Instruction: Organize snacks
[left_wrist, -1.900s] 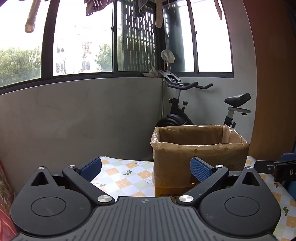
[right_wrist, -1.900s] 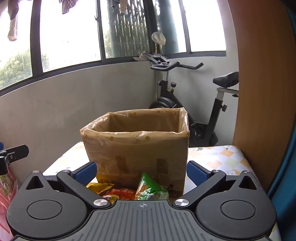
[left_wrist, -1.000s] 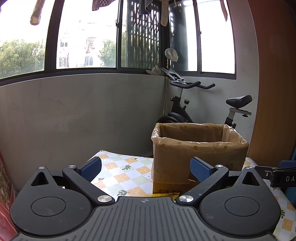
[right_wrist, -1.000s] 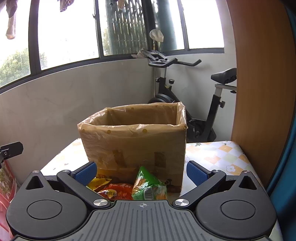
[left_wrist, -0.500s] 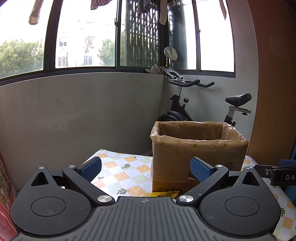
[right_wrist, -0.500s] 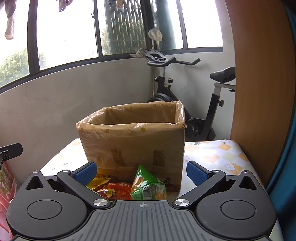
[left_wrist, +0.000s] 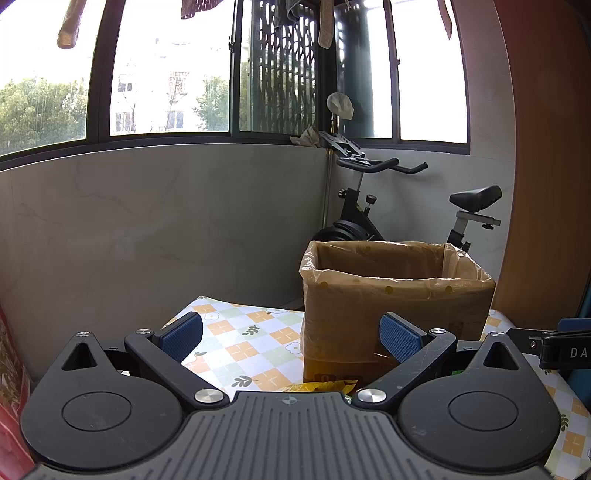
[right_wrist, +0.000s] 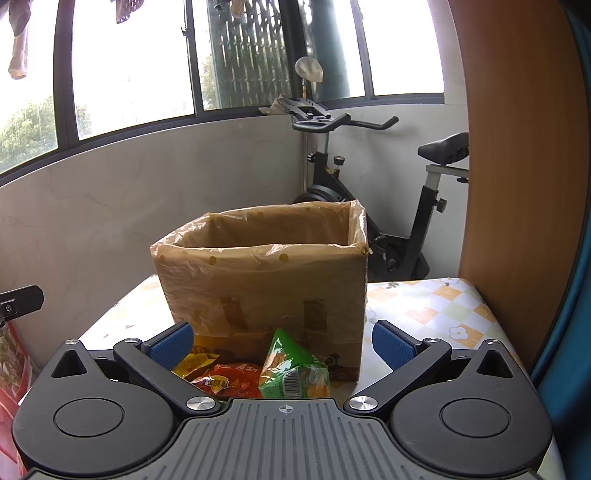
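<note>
**Snack packets at the foot of the lined box**

On the table with the checked, flower-print cloth (left_wrist: 236, 343) stands my cardboard box (right_wrist: 266, 288), lined with a thin plastic bag (right_wrist: 207, 254) whose edge folds down over the rim. The box is open at the top; I cannot see its floor from either camera.

My right gripper (right_wrist: 282, 341) hangs just above the near edge of the table with its blue pads (right_wrist: 170, 345) spread wide, nothing between them. Through that gap lie the snacks, all bunched at the near face of the box — a green packet (right_wrist: 293, 373) standing up on its end with a barcode facing me, a red packet (right_wrist: 225, 380) lying flat to its left, and a yellow packet (right_wrist: 195, 362) further left, partly behind my left-hand pad. The green one is just beside the box wall; whether it touches I cannot tell.

My left gripper (left_wrist: 291, 336) is held off to the left of the box, pads equally wide apart and empty. From there the box (left_wrist: 395, 299) sits right of centre, and only a sliver of the yellow packet (left_wrist: 317, 386) shows over the gripper body. The right tool's black finger (left_wrist: 554, 343) pokes in at the right edge.

Beyond the table an exercise bike (right_wrist: 373, 192) stands against the grey wall under the windows, and a wooden panel (right_wrist: 517, 184) rises on the right.
</note>
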